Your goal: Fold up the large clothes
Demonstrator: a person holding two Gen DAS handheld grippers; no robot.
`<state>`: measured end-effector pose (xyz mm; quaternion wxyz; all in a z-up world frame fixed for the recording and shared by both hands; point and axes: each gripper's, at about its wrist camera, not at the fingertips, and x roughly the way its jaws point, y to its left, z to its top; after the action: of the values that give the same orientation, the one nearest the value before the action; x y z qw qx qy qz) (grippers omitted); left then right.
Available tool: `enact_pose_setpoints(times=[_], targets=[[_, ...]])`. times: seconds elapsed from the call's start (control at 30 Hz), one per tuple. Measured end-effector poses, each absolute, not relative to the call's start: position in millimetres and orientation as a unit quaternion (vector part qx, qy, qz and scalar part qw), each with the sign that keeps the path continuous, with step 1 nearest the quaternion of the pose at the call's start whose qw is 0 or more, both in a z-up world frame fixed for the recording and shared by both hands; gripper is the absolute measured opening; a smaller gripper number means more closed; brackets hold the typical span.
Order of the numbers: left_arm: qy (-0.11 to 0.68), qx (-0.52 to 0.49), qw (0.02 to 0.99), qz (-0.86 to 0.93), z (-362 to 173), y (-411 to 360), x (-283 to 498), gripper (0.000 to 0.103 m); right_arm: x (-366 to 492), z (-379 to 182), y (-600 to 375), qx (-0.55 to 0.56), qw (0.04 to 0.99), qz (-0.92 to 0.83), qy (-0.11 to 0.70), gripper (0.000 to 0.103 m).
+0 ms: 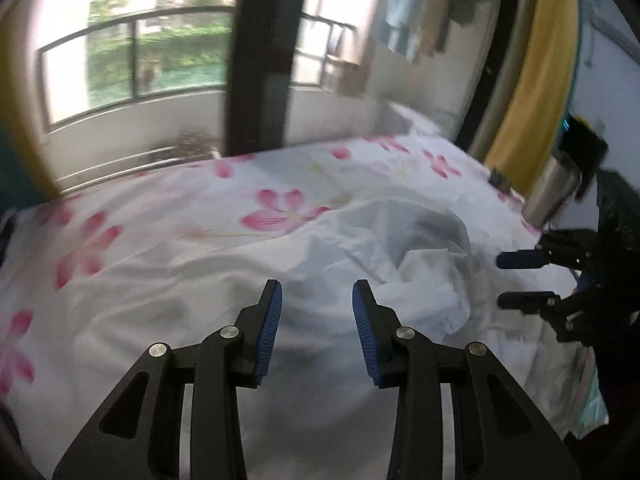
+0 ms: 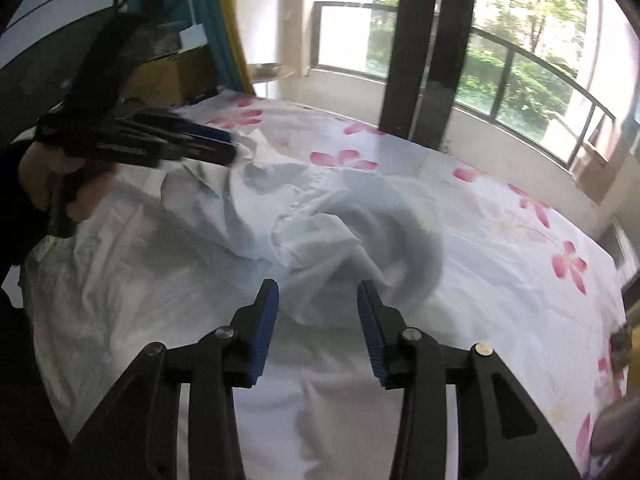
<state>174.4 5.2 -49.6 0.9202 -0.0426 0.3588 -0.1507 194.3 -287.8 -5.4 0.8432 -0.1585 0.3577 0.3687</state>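
Note:
A white garment (image 1: 404,256) lies crumpled on a bed with a white sheet printed with pink flowers (image 1: 280,208). My left gripper (image 1: 317,292) is open and empty, above the garment's near left part. My right gripper (image 1: 500,280) shows at the right of the left wrist view, open beside the crumpled folds. In the right wrist view the garment (image 2: 304,216) spreads across the bed sheet (image 2: 500,216). My right gripper (image 2: 318,294) is open over a raised fold. The left gripper (image 2: 224,144) comes in from the left in that view, above the garment's far edge.
A window with a dark frame post (image 1: 260,56) and balcony railing stands behind the bed. Hanging clothes (image 1: 416,12), a yellow curtain (image 1: 532,80) and a metal flask (image 1: 552,192) are at the right. A cardboard box (image 2: 168,76) sits by the bed's far left corner.

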Motion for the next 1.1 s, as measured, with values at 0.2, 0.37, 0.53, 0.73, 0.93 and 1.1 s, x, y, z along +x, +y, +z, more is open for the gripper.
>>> enact_pose_setpoints(times=[0.2, 0.37, 0.53, 0.73, 0.93, 1.1], targets=[[0.329, -0.087, 0.938, -0.071, -43.6, 49.7, 108.4, 0.039, 180.8, -4.0, -310.2, -0.150, 0.856, 0.338, 0.362, 0.041], [0.319, -0.108, 0.942, -0.007, -44.7, 79.2, 57.5, 0.042, 163.9, -4.8, -331.0, -0.138, 0.867, 0.308, 0.368, 0.041], [0.322, -0.123, 0.938, 0.029, -53.8, 101.3, 11.1, 0.050, 152.6, -6.3, -350.9, -0.131, 0.875, 0.276, 0.375, 0.041], [0.328, -0.146, 0.930, 0.076, -68.0, 123.9, -36.5, 0.056, 134.9, -8.4, -374.7, -0.121, 0.886, 0.239, 0.379, 0.041], [0.328, -0.143, 0.928, 0.099, -82.8, 126.2, -71.2, 0.060, 121.5, -16.7, -397.8, -0.100, 0.891, 0.199, 0.396, 0.049], [0.348, -0.147, 0.921, 0.092, -96.8, 121.5, -78.2, 0.060, 110.0, -30.9, -415.7, -0.085, 0.890, 0.170, 0.415, 0.051]])
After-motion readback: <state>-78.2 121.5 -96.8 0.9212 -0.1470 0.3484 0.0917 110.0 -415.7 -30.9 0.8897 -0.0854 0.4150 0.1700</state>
